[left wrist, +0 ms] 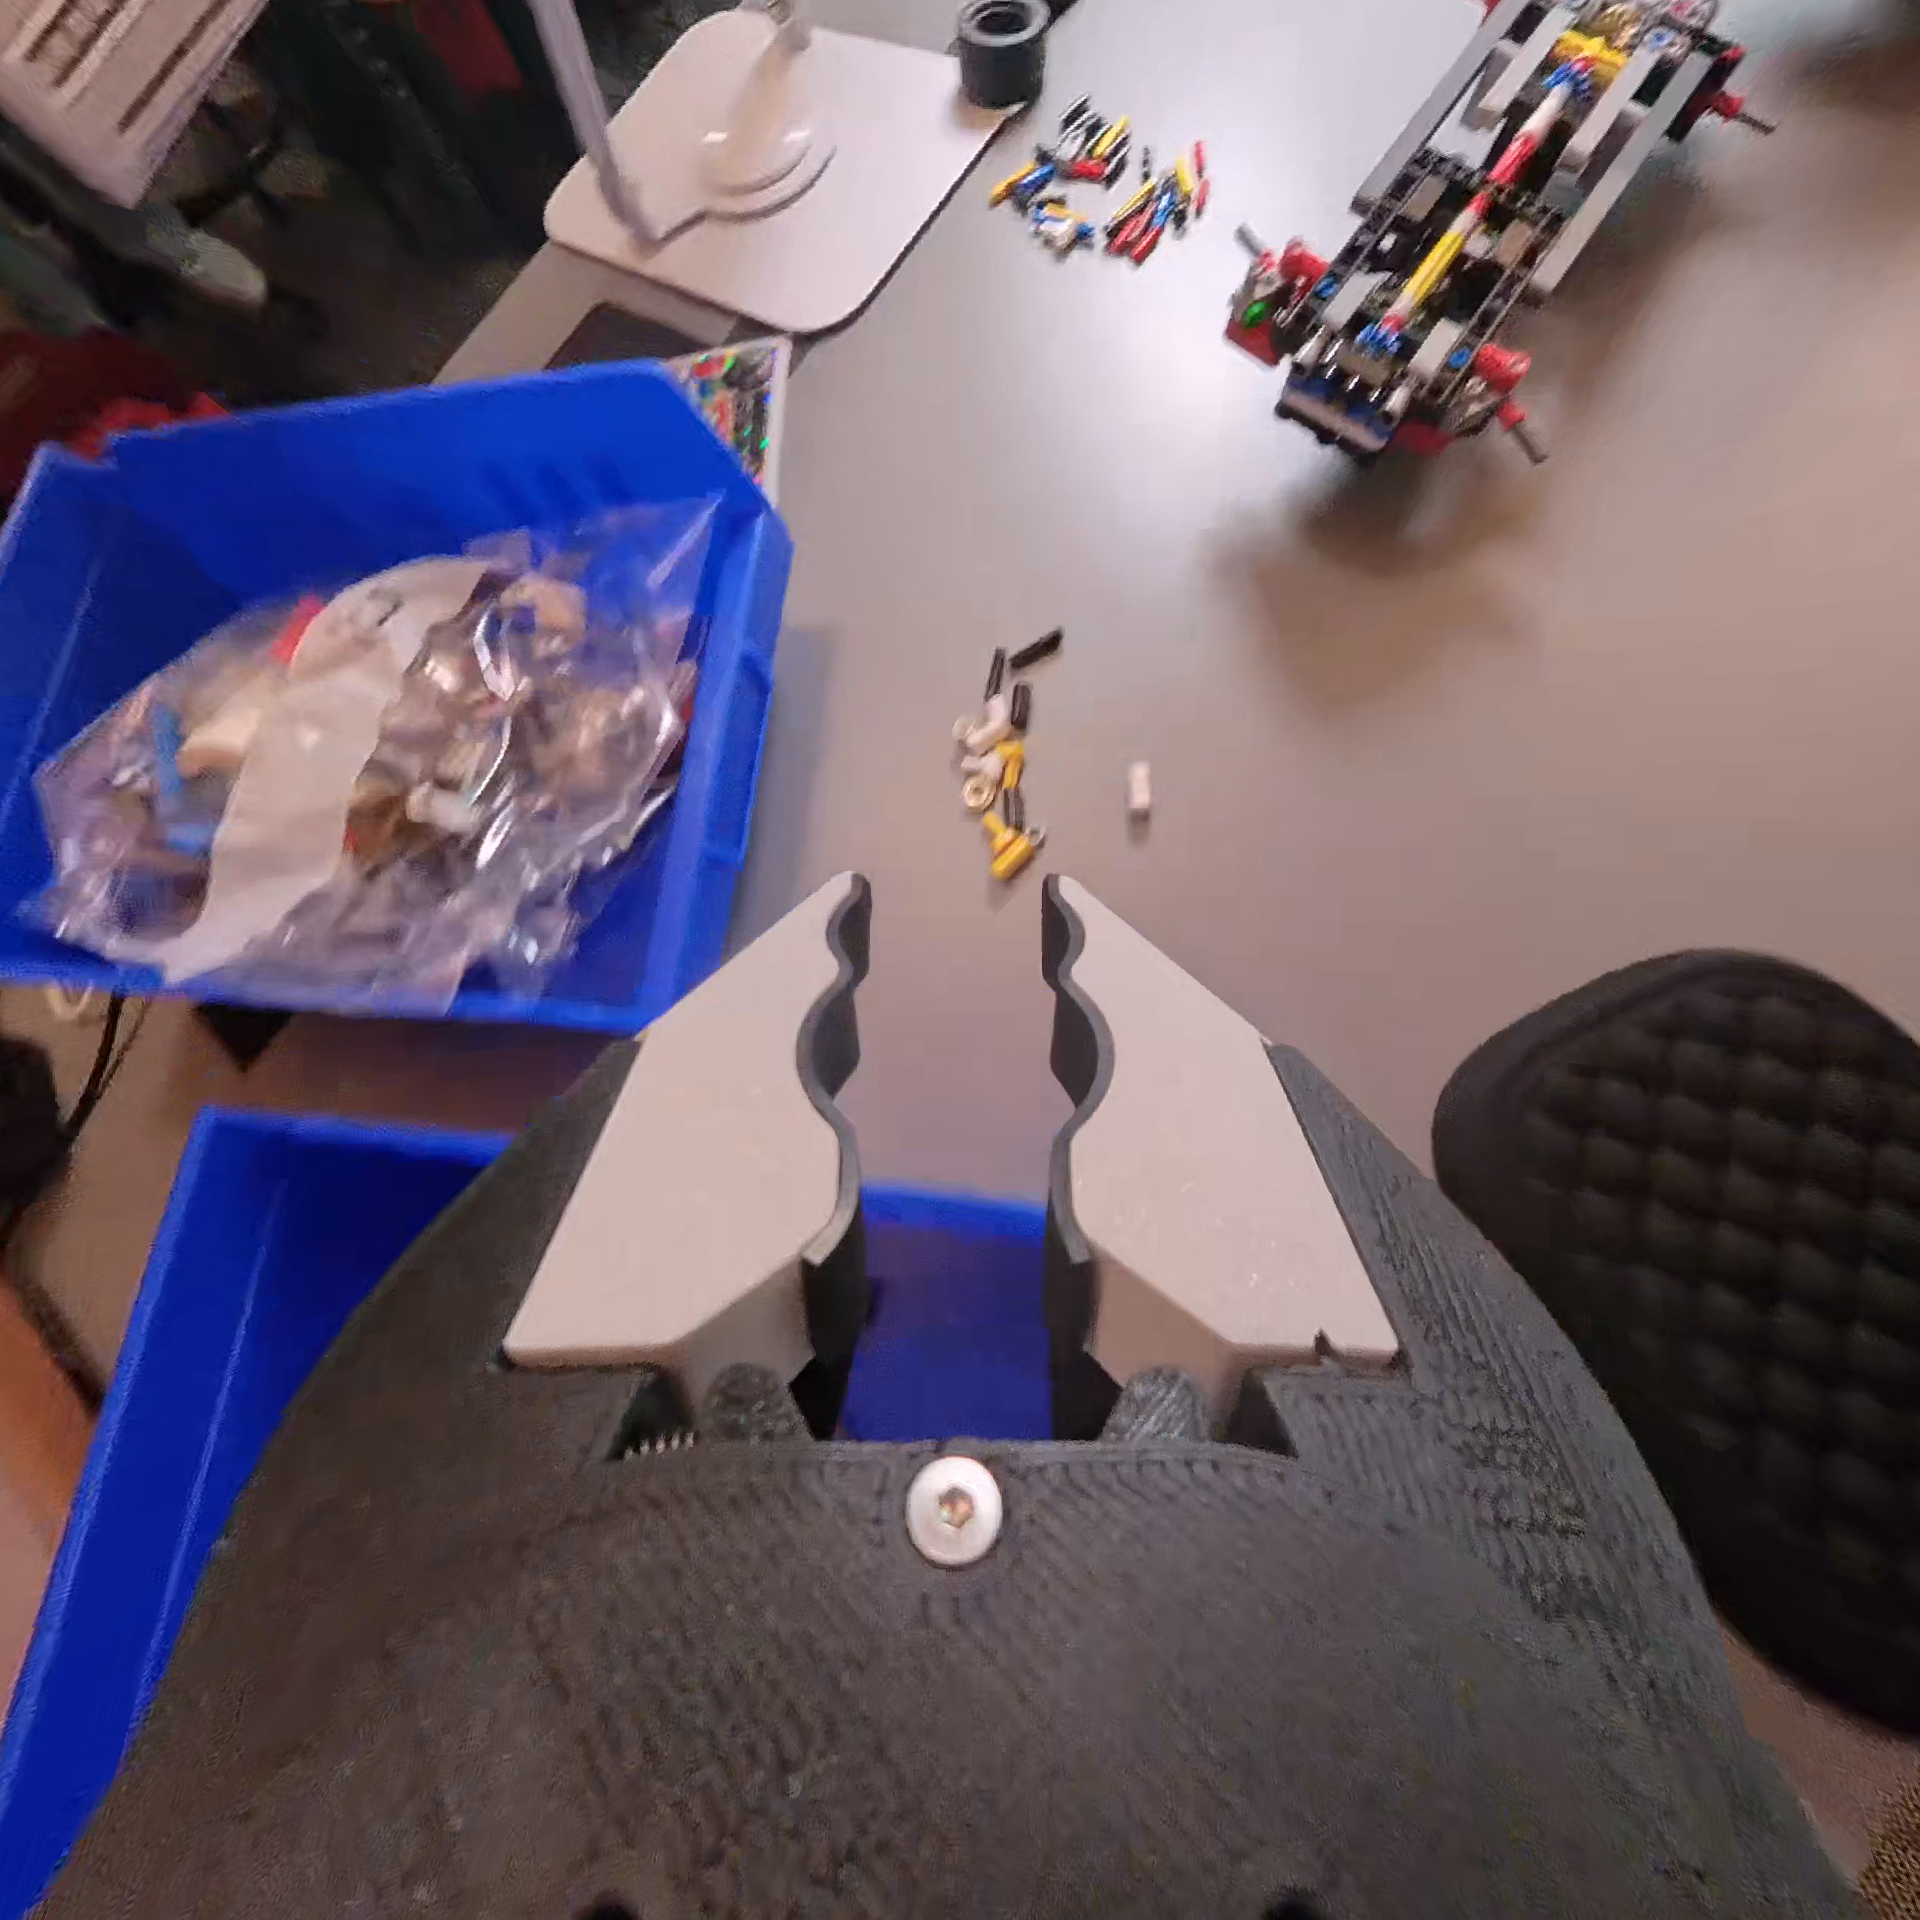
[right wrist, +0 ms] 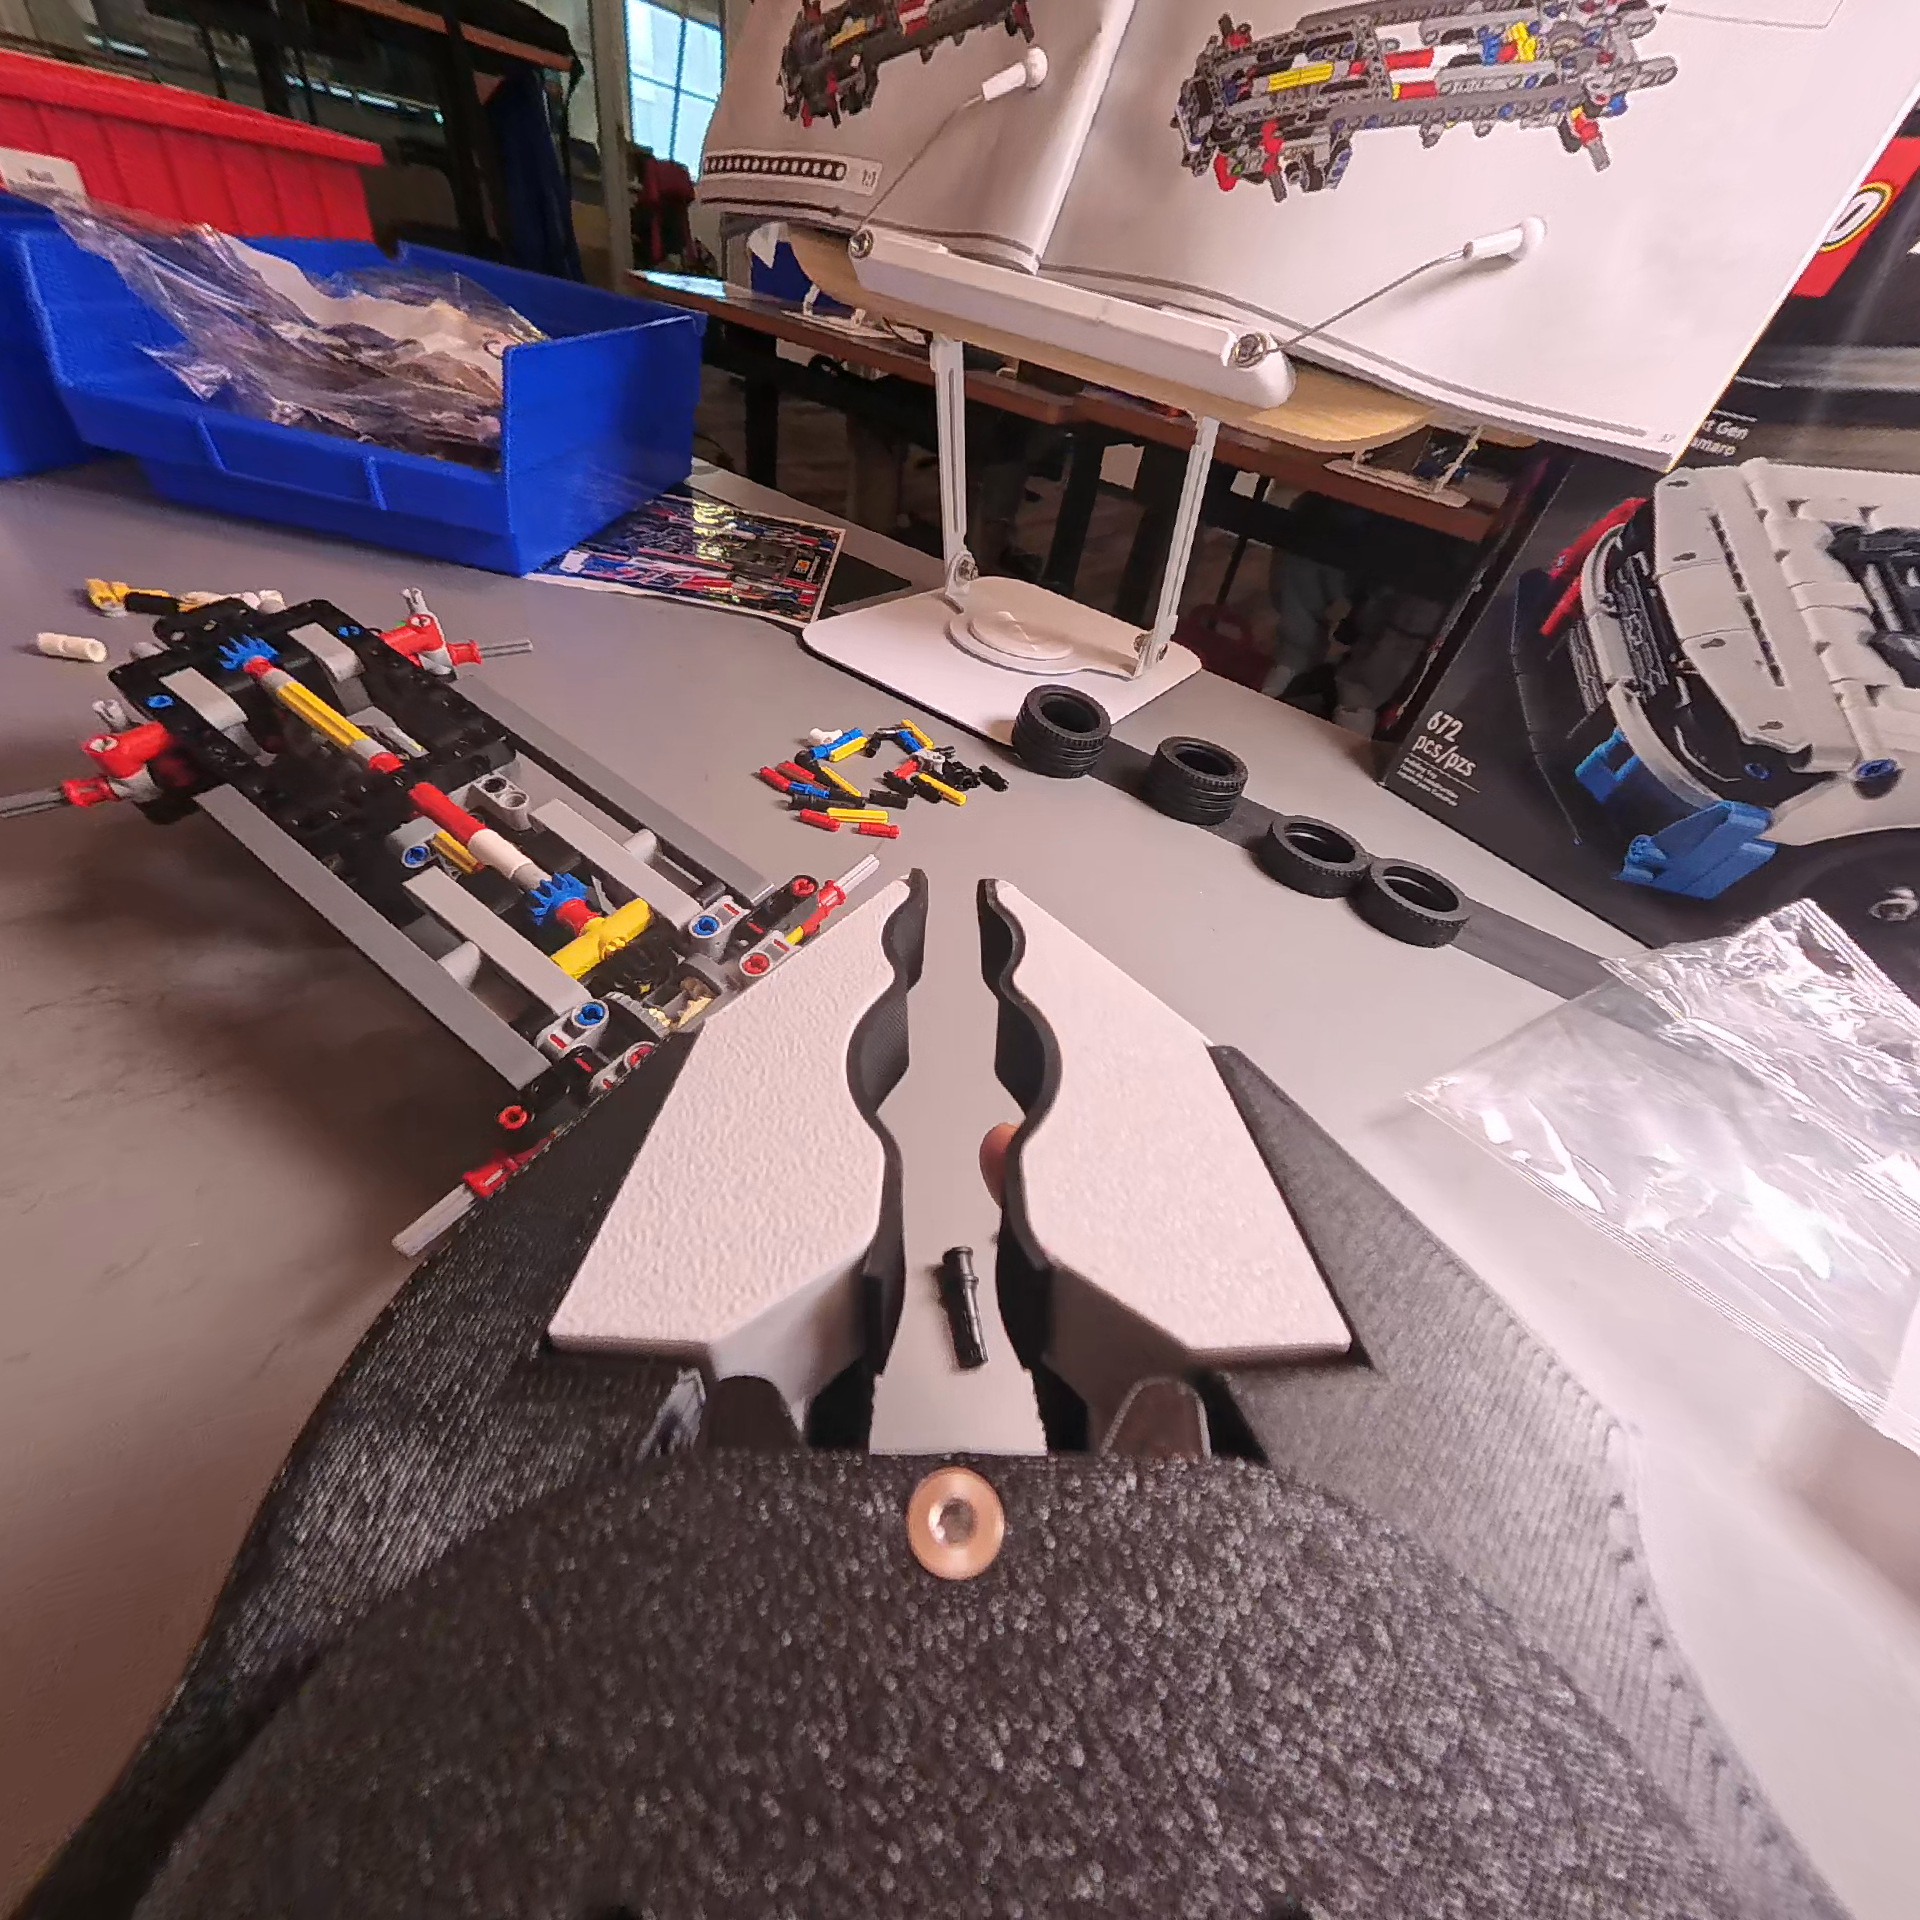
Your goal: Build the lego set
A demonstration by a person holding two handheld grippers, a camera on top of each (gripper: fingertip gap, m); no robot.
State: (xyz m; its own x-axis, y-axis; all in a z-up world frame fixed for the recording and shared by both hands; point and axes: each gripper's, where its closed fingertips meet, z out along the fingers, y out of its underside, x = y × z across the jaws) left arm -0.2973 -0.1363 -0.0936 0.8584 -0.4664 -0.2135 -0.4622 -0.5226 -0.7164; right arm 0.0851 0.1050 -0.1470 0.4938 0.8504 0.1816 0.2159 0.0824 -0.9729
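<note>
The partly built Lego chassis (right wrist: pixel 416 831), black and grey with a red, yellow and white shaft along its middle, lies on the grey table left of my right gripper (right wrist: pixel 953 888). That gripper's jaws stand a little apart and hold nothing. A black pin (right wrist: pixel 961 1304) lies on the table between its fingers. Coloured pins (right wrist: pixel 873 774) lie ahead of it. My left gripper (left wrist: pixel 951 899) is open and empty, just short of a small pile of black, white and yellow pieces (left wrist: pixel 997 758). The chassis (left wrist: pixel 1455 239) is far right in the left wrist view.
A blue bin (left wrist: pixel 727 727) with bagged parts sits left, and a second blue bin (left wrist: pixel 260 1299) sits under my left gripper. Several tyres (right wrist: pixel 1195 779), the set's box (right wrist: pixel 1714 675), a stand (right wrist: pixel 997 644) holding the instruction book (right wrist: pixel 1351 156) and a plastic bag (right wrist: pixel 1714 1143) are on the right. A black chair back (left wrist: pixel 1714 1299) stands at the near edge.
</note>
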